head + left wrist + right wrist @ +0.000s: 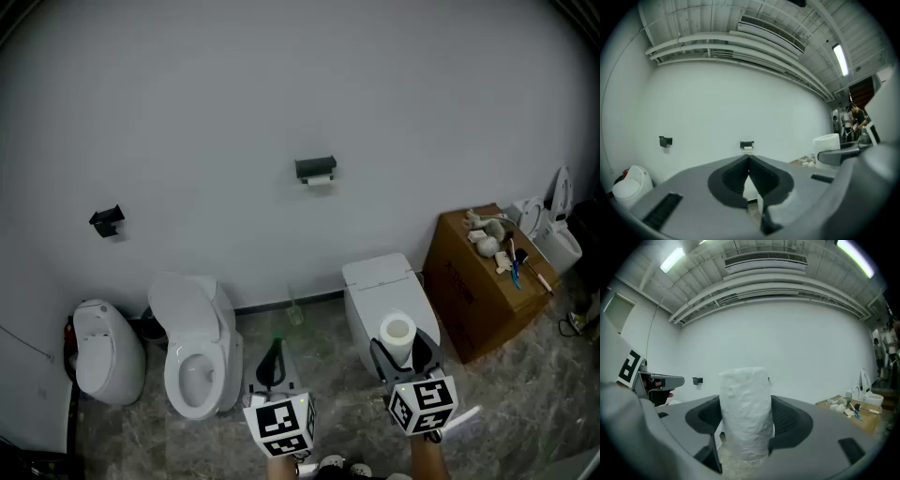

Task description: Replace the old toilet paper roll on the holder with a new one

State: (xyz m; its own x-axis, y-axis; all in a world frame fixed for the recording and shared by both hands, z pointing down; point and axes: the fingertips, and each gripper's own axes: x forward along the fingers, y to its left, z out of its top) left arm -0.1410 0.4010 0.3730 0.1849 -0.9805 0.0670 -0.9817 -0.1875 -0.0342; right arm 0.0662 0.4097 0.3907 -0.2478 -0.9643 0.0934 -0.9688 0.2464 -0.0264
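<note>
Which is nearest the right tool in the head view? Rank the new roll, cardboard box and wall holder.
1. new roll, gripped in the right tool.
2. cardboard box, on the floor, to the right.
3. wall holder, far wall, upper left.

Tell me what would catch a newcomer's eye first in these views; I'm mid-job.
A white toilet paper roll stands upright, held between the jaws of the right gripper, and fills the middle of that gripper's view. High on the bare wall ahead sits the black paper holder, with a bit of white paper under it. On the floor at lower left stands an open toilet, and the left gripper is shut and empty.
</note>
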